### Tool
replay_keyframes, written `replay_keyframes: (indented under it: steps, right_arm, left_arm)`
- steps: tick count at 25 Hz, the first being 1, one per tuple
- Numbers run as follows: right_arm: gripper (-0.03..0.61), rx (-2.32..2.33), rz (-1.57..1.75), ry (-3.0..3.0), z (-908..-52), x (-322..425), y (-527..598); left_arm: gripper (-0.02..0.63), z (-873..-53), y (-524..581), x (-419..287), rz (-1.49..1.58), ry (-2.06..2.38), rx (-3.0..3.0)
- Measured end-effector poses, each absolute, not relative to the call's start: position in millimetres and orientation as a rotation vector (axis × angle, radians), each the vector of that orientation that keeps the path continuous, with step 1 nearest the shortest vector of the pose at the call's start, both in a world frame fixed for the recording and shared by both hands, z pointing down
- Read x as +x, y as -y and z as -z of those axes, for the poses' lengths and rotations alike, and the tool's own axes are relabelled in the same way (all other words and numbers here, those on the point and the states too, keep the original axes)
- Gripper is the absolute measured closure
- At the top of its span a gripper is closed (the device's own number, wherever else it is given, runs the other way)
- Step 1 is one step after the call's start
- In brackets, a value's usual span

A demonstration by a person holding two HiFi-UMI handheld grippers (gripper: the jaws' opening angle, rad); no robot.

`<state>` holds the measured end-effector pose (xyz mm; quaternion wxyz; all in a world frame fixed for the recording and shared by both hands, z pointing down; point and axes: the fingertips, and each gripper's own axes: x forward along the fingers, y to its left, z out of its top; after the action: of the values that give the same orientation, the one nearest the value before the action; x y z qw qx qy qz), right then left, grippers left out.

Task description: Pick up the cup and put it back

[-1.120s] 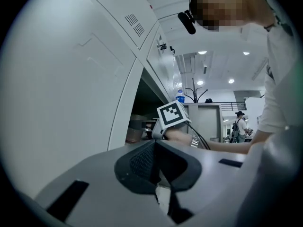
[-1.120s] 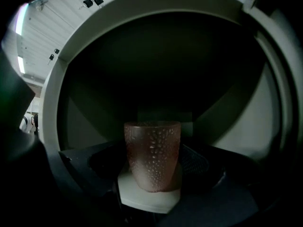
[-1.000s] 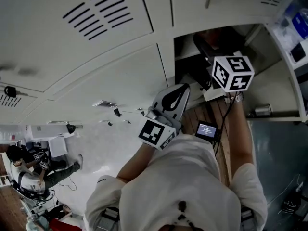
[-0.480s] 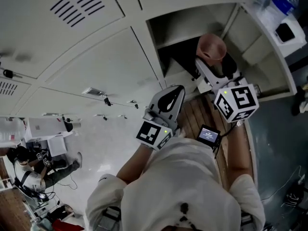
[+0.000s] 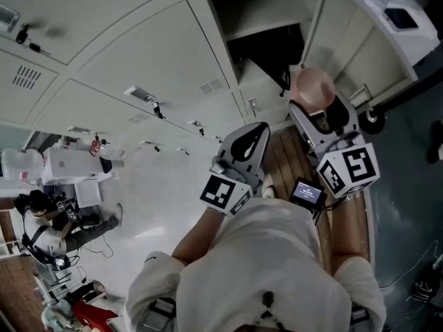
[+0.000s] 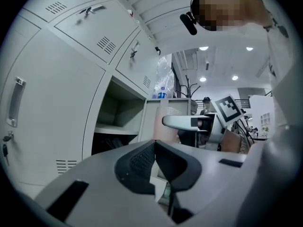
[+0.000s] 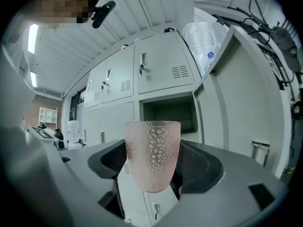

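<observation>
A pink dimpled cup (image 7: 152, 154) stands upright between the jaws of my right gripper (image 7: 154, 167), which is shut on it. In the head view the cup (image 5: 313, 88) hangs in front of the open locker compartment (image 5: 266, 43), outside it, with the right gripper (image 5: 320, 113) below it. My left gripper (image 5: 243, 147) hangs lower left of that, jaws together and empty. The left gripper view shows its shut jaws (image 6: 158, 167) and, beyond them, the right gripper holding the cup (image 6: 166, 126).
A wall of white lockers (image 5: 159, 54) fills the view, and the open door (image 5: 349, 54) swings out to the right of the compartment. A person (image 5: 48, 237) sits on the floor at far left. A water bottle (image 7: 203, 44) lies on top of the lockers.
My right gripper has drawn the cup back out of the locker compartment, down and toward me. The left gripper has stayed where it was.
</observation>
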<state>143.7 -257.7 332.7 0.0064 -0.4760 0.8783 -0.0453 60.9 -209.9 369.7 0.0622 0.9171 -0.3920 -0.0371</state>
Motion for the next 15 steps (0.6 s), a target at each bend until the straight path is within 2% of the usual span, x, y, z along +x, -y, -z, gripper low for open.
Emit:
replay_keyframes:
  steps: [15]
  right_arm:
    - [0.221, -1.383, 0.274, -2.778, -354, 144, 129]
  left_arm:
    - [0.606, -359, 130, 30, 0.163, 1.371, 2.724]
